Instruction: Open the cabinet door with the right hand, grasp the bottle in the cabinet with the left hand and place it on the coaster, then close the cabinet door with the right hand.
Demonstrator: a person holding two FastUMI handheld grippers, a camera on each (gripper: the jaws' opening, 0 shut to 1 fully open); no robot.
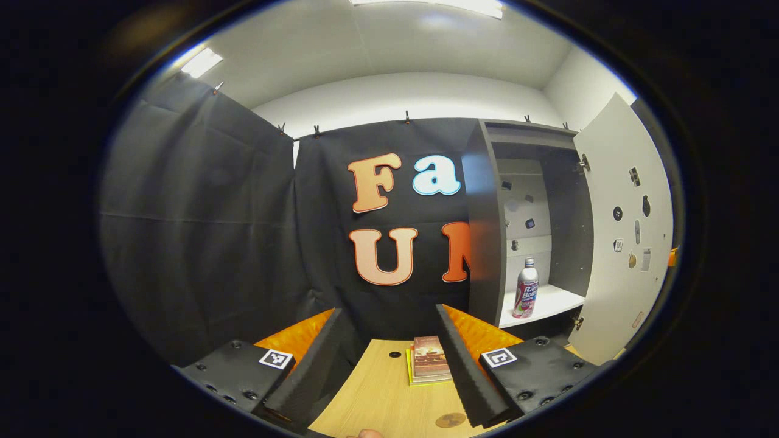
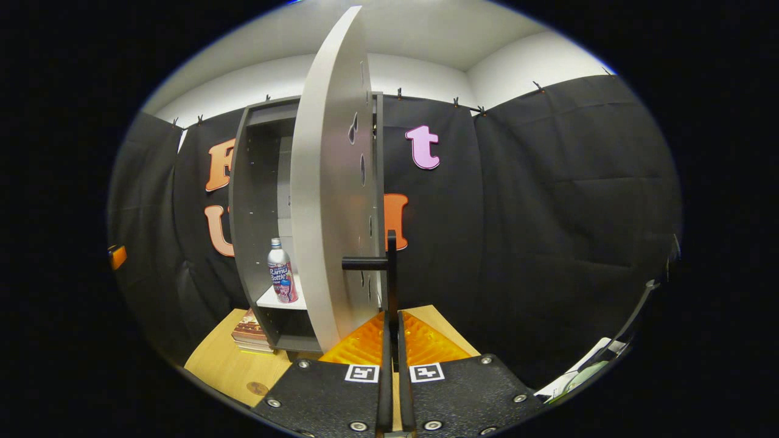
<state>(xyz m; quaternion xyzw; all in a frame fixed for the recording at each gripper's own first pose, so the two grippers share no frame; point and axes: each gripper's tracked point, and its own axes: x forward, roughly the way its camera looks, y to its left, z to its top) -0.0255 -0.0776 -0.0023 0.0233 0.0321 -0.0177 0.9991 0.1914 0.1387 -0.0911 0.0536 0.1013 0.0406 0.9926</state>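
inside, 1 bottle (image 1: pixel 526 288) (upright); 1 cabinet door (image 2: pixel 322 182) open.

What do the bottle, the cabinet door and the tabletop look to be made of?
Bottle: probably metal, silvery neck and cap above a printed glossy wrap. Cabinet door: matte light-grey laminated board, it seems, flat and even. Table: wood or wood-look laminate, pale grain with a dark knot.
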